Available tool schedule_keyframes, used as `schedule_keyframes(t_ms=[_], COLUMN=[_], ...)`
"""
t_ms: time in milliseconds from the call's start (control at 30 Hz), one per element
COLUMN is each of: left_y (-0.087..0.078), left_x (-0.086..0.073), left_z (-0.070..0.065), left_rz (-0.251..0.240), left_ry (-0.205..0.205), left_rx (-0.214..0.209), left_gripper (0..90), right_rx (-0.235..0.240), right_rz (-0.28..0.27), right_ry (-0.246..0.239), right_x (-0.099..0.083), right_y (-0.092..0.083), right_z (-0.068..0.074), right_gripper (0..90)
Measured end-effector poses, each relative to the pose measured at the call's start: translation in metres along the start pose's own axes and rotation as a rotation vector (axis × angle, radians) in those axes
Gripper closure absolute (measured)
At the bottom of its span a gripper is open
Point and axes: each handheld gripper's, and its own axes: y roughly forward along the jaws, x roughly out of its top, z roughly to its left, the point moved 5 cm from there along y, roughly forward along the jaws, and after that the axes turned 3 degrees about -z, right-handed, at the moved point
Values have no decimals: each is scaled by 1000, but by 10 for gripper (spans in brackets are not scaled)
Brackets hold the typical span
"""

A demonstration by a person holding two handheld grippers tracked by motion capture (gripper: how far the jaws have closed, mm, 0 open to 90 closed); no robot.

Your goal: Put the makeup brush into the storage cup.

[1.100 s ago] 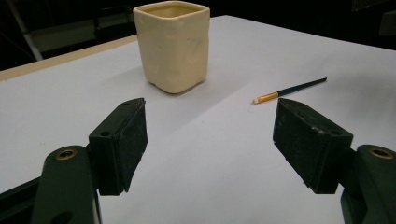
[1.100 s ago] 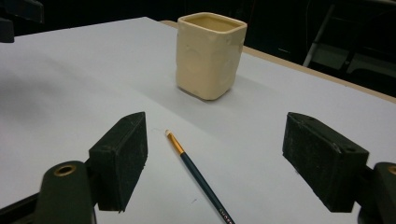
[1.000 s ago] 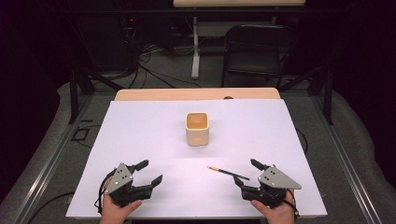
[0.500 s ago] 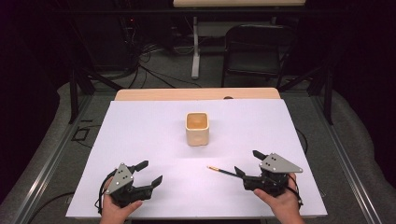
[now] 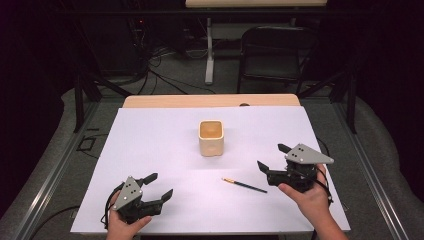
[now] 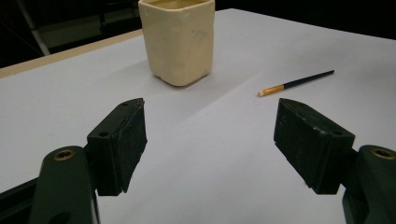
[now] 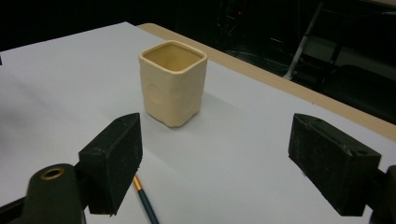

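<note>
The right gripper [image 5: 273,159] hangs just above the white sheet [image 5: 150,145] with its jaws spread wide and nothing between them. The thin paintbrush [image 5: 245,185] lies flat on the sheet just ahead of and below that gripper, its dark handle end near the lower jaw and its pale tip pointing away towards the left gripper [image 5: 159,186]. In the right gripper view the brush [image 7: 144,199] passes under the left-hand jaw, so it is not yet centred in the gap. The left gripper rests near the table's front edge, likewise wide open and empty, with the brush well off to its right. The cream square cup [image 5: 211,137] stands upright beyond both grippers, roughly between them, apart from the brush.

The brush is probably very light, stiff and slender, and its round handle could roll or skid on the smooth paper when a jaw nudges it. A sound hold would be across the dark handle near its middle, jaws set either side and closed gently, keeping clear of the bristle tip. The cup looks ceramic, so knocks should be avoided.
</note>
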Motion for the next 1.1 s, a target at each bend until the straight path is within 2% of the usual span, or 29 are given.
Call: schedule_keyframes(t_ms=[33, 100, 167, 533, 667, 833, 933, 967, 1033, 1100], left_y=[0, 0, -1, 1, 2, 3, 3, 3, 3, 3], left_x=[0, 0, -1, -1, -1, -1, -1, -1, -1, -1], left_z=[0, 0, 0, 1, 0, 1, 1, 1, 1, 1], left_rz=[1, 2, 3, 9, 10, 14, 15, 15, 15, 17], left_ry=[0, 0, 1, 3, -1, 3, 4, 5, 6, 7], left_rx=[4, 4, 7, 7, 4, 5, 5, 5, 5, 4], left_gripper=[258, 258, 258, 258, 258, 258, 258, 258, 258, 258], right_rx=[0, 2, 16, 57, 56, 73, 77, 86, 91, 114], right_rz=[3, 3, 6, 75, 110, 177, 195, 220, 227, 262], right_ry=[-7, -9, -1, 11, -17, -70, -92, -118, -125, -149], right_x=[8, 11, 22, 37, 43, 50, 50, 50, 49, 47], right_y=[0, 0, 2, 15, 22, 34, 37, 40, 41, 45], right_z=[-3, -4, -10, -29, -31, -26, -25, -22, -22, -19], right_gripper=[173, 173, 174, 176, 177, 178, 178, 179, 180, 185])
